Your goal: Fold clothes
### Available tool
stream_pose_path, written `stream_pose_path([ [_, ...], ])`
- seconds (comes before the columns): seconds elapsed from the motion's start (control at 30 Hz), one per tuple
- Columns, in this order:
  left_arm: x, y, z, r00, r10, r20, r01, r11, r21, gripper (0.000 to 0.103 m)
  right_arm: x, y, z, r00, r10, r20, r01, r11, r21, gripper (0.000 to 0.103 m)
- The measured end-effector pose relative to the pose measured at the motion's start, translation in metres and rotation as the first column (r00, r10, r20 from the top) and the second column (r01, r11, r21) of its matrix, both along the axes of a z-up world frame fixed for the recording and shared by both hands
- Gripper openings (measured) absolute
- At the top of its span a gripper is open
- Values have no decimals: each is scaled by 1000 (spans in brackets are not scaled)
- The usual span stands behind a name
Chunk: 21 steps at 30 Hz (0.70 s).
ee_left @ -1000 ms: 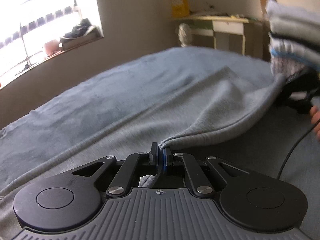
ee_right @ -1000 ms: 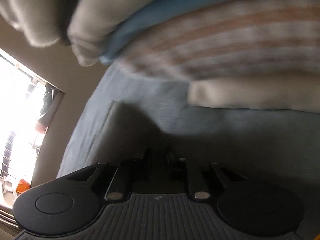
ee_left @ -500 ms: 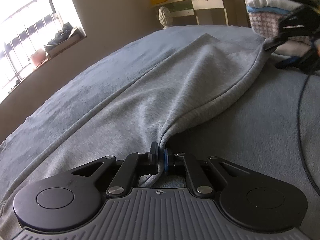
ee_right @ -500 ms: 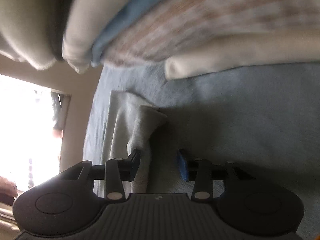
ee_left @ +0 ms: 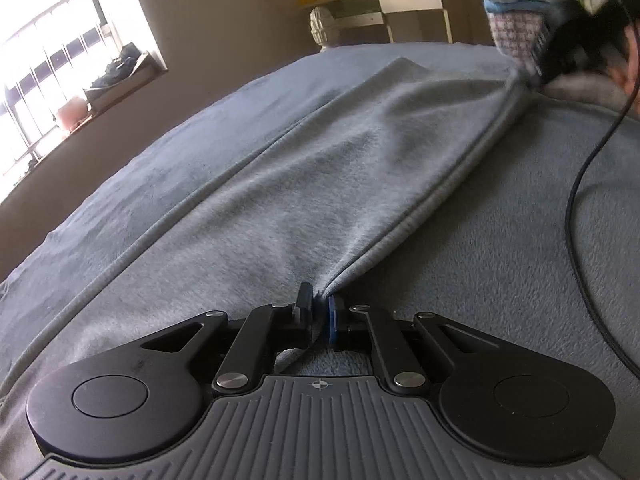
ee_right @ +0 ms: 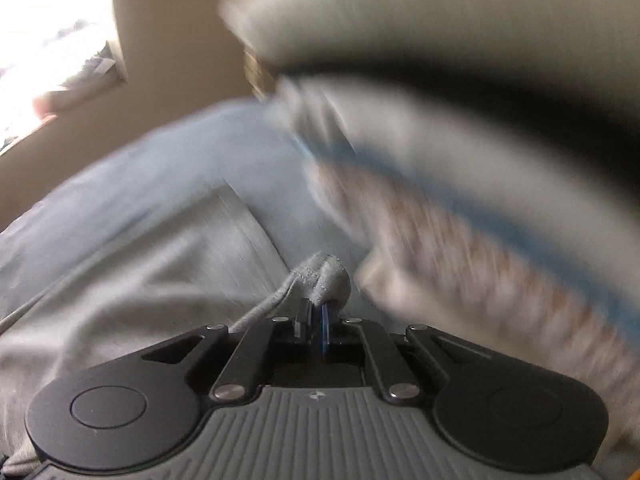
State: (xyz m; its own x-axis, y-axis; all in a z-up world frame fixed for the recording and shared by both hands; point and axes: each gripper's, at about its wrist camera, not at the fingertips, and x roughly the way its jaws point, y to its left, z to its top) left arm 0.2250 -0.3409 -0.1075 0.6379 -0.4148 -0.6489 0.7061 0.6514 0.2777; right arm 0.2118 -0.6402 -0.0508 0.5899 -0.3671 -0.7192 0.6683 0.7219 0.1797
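A grey fleece garment (ee_left: 340, 160) lies spread over the blue-grey bed cover (ee_left: 152, 176). My left gripper (ee_left: 319, 312) is shut on a pinch of its hemmed edge, and the cloth is stretched from there toward the far right. In the right wrist view my right gripper (ee_right: 316, 316) is shut on a bunched corner of the same grey garment (ee_right: 326, 276). The right gripper also appears in the left wrist view as a blurred dark shape (ee_left: 576, 52) at the garment's far corner, beside part of a person's hand.
A stack of folded clothes (ee_left: 520, 8) stands on the bed at the far right; it fills the upper right of the right wrist view (ee_right: 460, 140), blurred. A black cable (ee_left: 576, 200) trails over the cover. A window (ee_left: 48, 72) and a desk (ee_left: 400, 4) lie beyond.
My right gripper was open beside the garment's corner half a second ago; it has now shut on that corner and swung. The left gripper kept its hold and the cloth has pulled taut.
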Motion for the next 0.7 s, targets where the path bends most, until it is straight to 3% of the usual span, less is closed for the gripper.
stream_pose_path([
  [0.1, -1, 3, 5, 1000, 0, -15, 0, 1000, -14, 9, -23, -17, -10, 993, -111, -35, 112, 992, 53, 9],
  [0.2, -3, 8, 10, 999, -6, -35, 5, 999, -35, 15, -52, -27, -10, 991, -133, -34, 135, 986, 93, 10],
  [0.33, -7, 15, 19, 998, -21, -65, 16, 997, -78, 19, -65, -7, 5, 998, -45, -33, 47, 998, 43, 11],
  [0.47, -15, 34, 30, 993, -28, -113, 16, 994, -106, 20, -64, 29, 30, 990, 127, 64, -126, 992, -15, 11],
  [0.53, -19, 49, 36, 990, -18, -137, 3, 994, -110, 21, -50, 54, 40, 953, 286, 98, -282, 958, -50, 17],
  [0.63, -18, 75, 39, 987, 49, -155, -65, 993, -97, 21, -26, 93, 48, 866, 490, 97, -481, 871, -102, 31],
  [0.7, -8, 88, 40, 979, 129, -158, -147, 984, -104, 22, -6, 118, 47, 813, 579, 68, -566, 812, -142, 31],
])
